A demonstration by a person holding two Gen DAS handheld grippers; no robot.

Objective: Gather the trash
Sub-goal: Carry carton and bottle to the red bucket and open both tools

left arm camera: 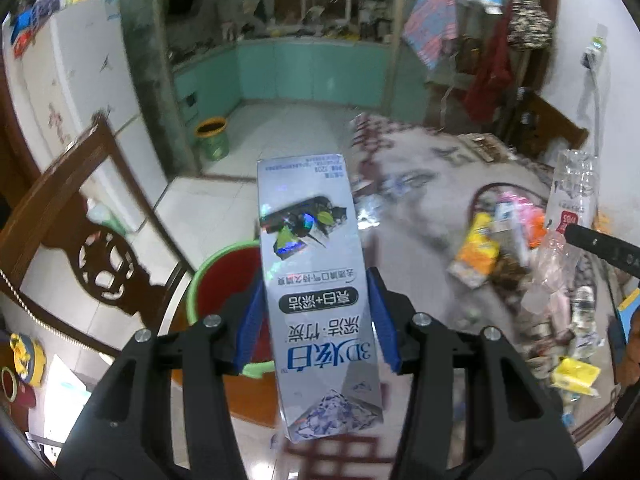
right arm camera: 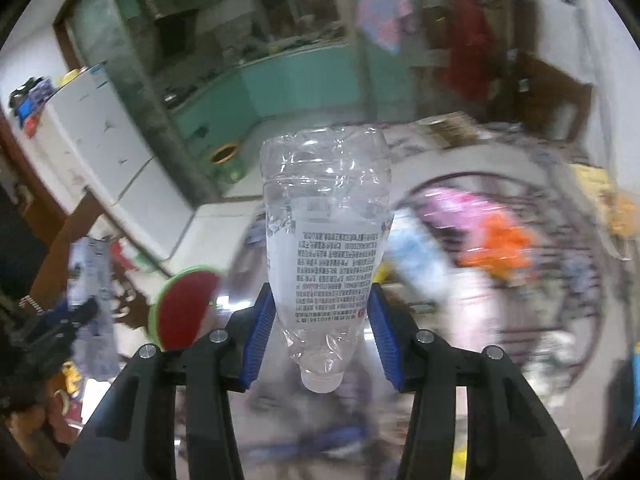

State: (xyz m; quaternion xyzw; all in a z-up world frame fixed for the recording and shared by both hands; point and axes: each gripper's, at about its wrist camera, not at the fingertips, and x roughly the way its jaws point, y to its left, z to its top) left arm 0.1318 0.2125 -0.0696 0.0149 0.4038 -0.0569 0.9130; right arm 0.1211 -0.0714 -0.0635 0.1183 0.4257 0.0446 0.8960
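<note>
Being clamped between the blue pads of the left gripper: a silver toothpaste box, held lengthwise above the table edge, over a green-rimmed bin. Being gripped by the right gripper: a crushed clear bottle, cap end toward the camera. Litter is being left on the table.

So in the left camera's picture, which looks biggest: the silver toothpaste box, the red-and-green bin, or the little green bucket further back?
1. Silver toothpaste box, though it is held closest to the camera.
2. Red-and-green bin, partly hidden.
3. Green bucket, farthest away.
</note>
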